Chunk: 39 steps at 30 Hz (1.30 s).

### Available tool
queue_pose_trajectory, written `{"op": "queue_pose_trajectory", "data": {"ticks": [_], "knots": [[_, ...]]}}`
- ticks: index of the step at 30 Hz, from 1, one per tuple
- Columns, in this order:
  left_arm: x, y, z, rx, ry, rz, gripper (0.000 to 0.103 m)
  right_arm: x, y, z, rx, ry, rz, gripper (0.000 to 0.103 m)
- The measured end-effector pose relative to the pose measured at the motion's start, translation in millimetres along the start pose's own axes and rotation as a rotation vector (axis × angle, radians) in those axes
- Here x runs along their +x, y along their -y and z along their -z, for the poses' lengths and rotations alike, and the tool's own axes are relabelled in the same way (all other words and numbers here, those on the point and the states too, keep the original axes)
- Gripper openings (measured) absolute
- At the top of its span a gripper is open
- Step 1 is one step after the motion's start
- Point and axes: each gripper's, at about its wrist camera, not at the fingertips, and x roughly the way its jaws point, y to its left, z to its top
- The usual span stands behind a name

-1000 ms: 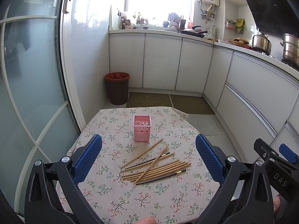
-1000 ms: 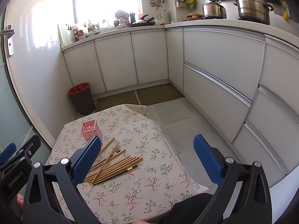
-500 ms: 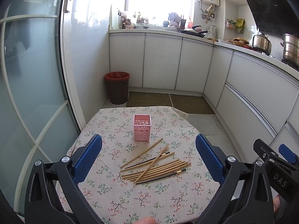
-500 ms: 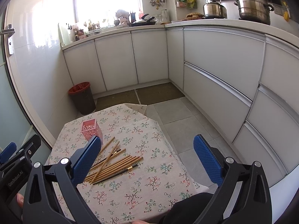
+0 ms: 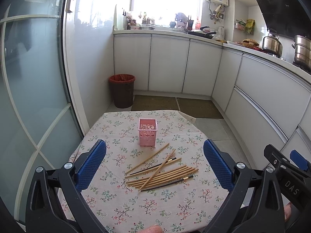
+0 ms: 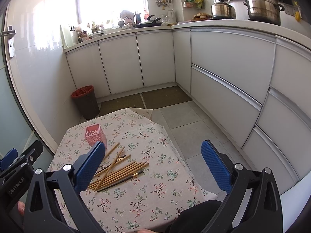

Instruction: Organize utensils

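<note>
A pink perforated square holder (image 5: 147, 134) stands upright and empty on a small table with a floral cloth (image 5: 108, 196). In front of it lies a loose pile of several wooden chopsticks (image 5: 165, 174) with a few dark ones among them. The holder (image 6: 95, 135) and the chopsticks (image 6: 120, 171) also show in the right wrist view. My left gripper (image 5: 155, 167) is open and empty, held above the table's near side. My right gripper (image 6: 153, 167) is open and empty, to the right of the pile.
A brown bin with a red liner (image 5: 122, 90) stands on the floor beyond the table. White cabinets (image 5: 169, 66) run along the back and right. A glass door (image 5: 29, 97) is at the left. The table's right edge drops to tiled floor (image 6: 186, 128).
</note>
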Motion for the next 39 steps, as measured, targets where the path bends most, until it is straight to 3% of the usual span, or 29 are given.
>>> {"op": "queue_pose_trajectory", "data": {"ticks": [12,17,23,29,32,39], "knots": [[1.6,-1.1,-1.8,-0.002,-0.012,0.001,0.096,-0.1,0.5,0.1,-0.002,-0.001,0.002,0.096],[21.2,-3.0,-7.0,0.002,-0.072,-0.003,0.096,14.4,7.8,0.8,0.032,-0.042,-0.007,0.096],[90.4,-10.7,-13.5,-0.036,-0.255,0.048,0.096,91.8,38.4,14.2,0.200,-0.302,-0.164,0.096],[172.1,4.3,-6.1,0.038,-0.405,0.050,0.096,174.6,52.9,49.5,0.299,-0.546,-0.254,0.096],[219.4,15.9,2.2,0.073,-0.501,0.079,0.096,205.4,57.2,67.3,0.315,-0.617,-0.255,0.096],[322.9,56.9,9.3,0.127,-0.679,0.225,0.096,258.9,76.0,90.1,0.335,-0.711,-0.225,0.096]]}}
